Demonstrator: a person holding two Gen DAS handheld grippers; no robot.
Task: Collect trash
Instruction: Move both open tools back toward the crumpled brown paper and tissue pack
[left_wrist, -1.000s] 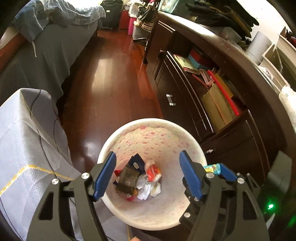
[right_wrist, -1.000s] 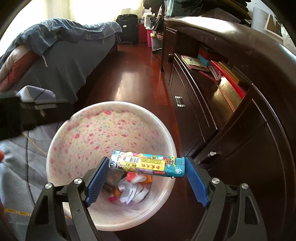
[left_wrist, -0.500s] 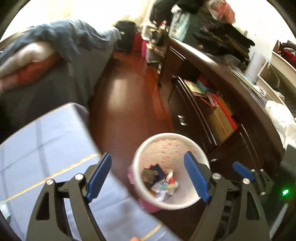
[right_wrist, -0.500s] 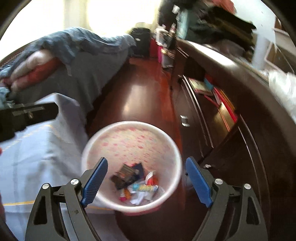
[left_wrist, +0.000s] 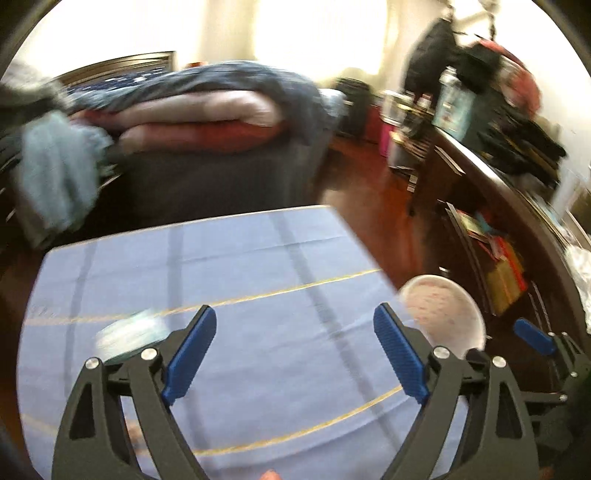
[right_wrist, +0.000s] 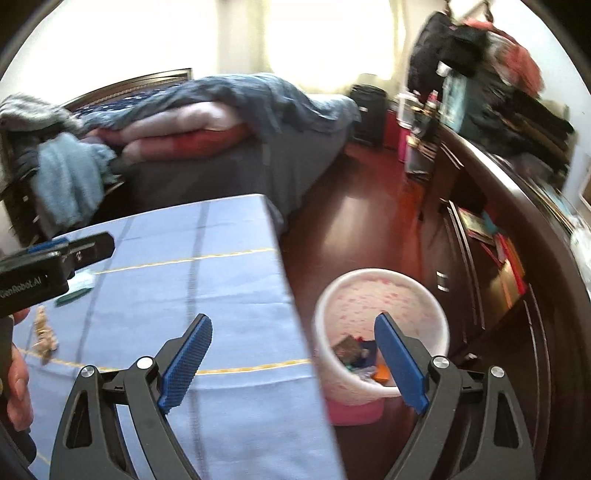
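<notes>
Both claws, left (left_wrist: 294, 354) and right (right_wrist: 293, 360): spread, empty, jaws just opened wider. Packet now dropped into bin (right_wrist: 384, 291) beside bench (right_wrist: 229, 280). Remaining scraps (right_wrist: 44, 332) on bench, left of bin.

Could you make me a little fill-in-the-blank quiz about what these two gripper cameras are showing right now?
1. The bin with the trash in it stands on the ____, beside the table.
2. The right gripper holds ____ between its blue pads.
3. The cloth on the table is light ____ with thin yellow lines.
4. The left gripper hangs over the ____.

Missing words: floor; nothing; blue; table
</notes>
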